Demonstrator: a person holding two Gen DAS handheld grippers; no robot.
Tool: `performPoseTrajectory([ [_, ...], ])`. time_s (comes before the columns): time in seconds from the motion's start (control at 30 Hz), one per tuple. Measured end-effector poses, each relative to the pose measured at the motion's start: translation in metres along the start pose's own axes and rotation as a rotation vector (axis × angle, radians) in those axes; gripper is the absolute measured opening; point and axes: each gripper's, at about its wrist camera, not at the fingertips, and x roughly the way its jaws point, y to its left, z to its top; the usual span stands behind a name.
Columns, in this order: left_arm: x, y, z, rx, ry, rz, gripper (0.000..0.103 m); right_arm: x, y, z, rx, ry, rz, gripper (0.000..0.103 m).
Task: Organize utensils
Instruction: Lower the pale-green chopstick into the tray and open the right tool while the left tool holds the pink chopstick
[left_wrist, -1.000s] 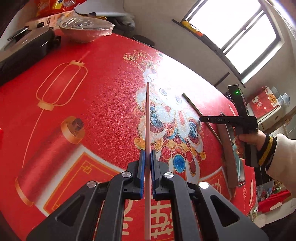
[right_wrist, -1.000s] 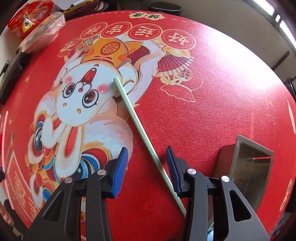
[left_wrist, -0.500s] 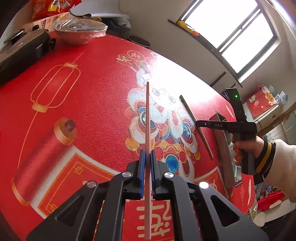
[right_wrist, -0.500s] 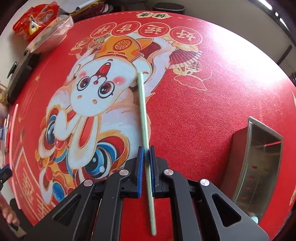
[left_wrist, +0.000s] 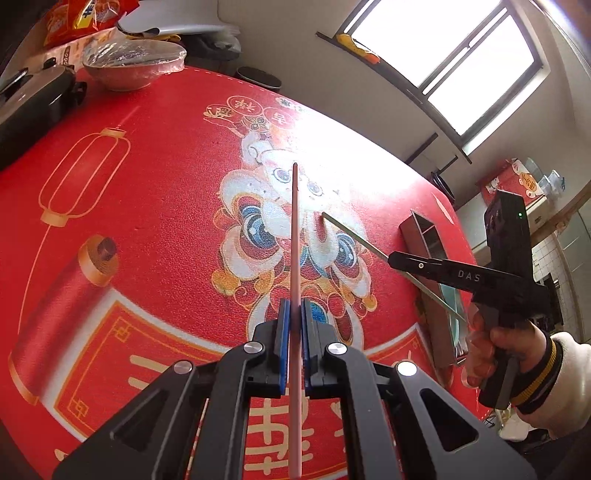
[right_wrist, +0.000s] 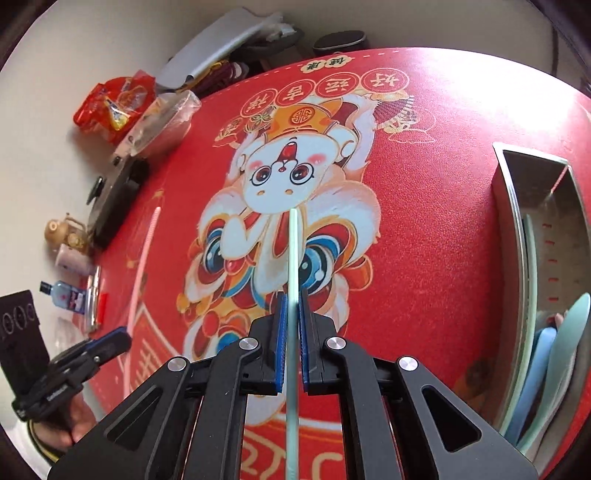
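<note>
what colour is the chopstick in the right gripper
Pale mint green chopstick, clearest in the right wrist view.

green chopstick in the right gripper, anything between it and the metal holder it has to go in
Nothing visible blocks it. The right gripper is shut on the green chopstick, and only bare red tablecloth lies between it and the steel holder to its right. The holder's open side faces the chopstick; the spoons inside fill only its near end.

The left black two-finger gripper with blue pads (left_wrist: 292, 343) is clamping a thin pink chopstick (left_wrist: 294, 258). The right black gripper (right_wrist: 290, 343) is pinching a pale green chopstick (right_wrist: 292, 266), and a cuffed hand (left_wrist: 498, 350) is gripping its handle.
</note>
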Motion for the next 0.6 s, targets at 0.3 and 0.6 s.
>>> performPoseTrajectory([
  [0.3, 0.011, -0.027, 0.000, 0.046, 0.017, -0.026, 0.006, -0.018, -0.013, -0.033, 0.070, -0.003, 0.040, 0.006],
  [0.6, 0.015, -0.039, -0.001, 0.057, 0.030, -0.043, 0.006, -0.063, -0.027, -0.031, 0.139, -0.126, 0.099, 0.006],
])
